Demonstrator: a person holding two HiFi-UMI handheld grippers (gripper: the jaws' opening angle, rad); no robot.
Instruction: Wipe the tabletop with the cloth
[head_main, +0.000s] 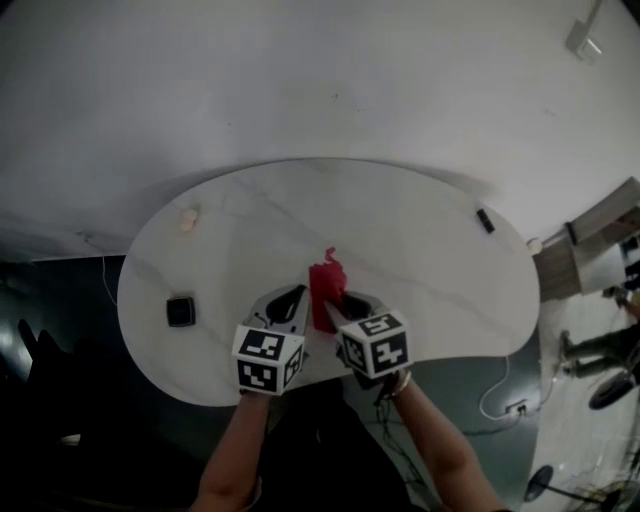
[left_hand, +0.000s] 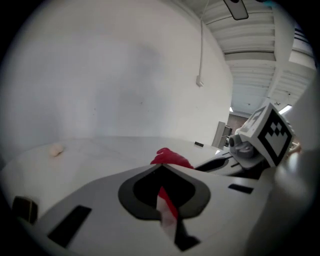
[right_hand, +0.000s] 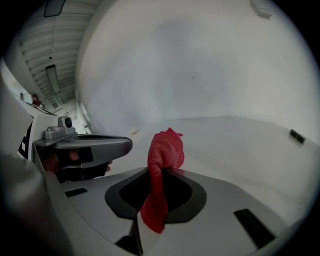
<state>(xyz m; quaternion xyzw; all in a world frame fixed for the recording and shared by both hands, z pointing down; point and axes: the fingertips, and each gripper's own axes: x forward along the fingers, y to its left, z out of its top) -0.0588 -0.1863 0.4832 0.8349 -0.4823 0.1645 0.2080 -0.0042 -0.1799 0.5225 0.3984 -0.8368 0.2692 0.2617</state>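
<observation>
Right gripper (right_hand: 162, 172) and left gripper (left_hand: 162, 167) both clamped on the red cloth (right_hand: 167, 147), we're at the white tabletop's (head_main: 420, 240) near edge, plain white wall (left_hand: 125, 75) behind.

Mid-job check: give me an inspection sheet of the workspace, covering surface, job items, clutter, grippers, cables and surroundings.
Surface: white tabletop, curved outline, faint veining; no spill seen.
Job's things: red cloth, bunched, pinched between both grippers near the front edge.
Clutter: black square object at left; pale round lump at back left; small black bar at right.
Grippers: left gripper shut on the cloth's edge; right gripper shut on the cloth.
Cables: white cable on the floor at right; nothing seen on the table.
Surroundings: white wall behind; wooden furniture at right.
</observation>
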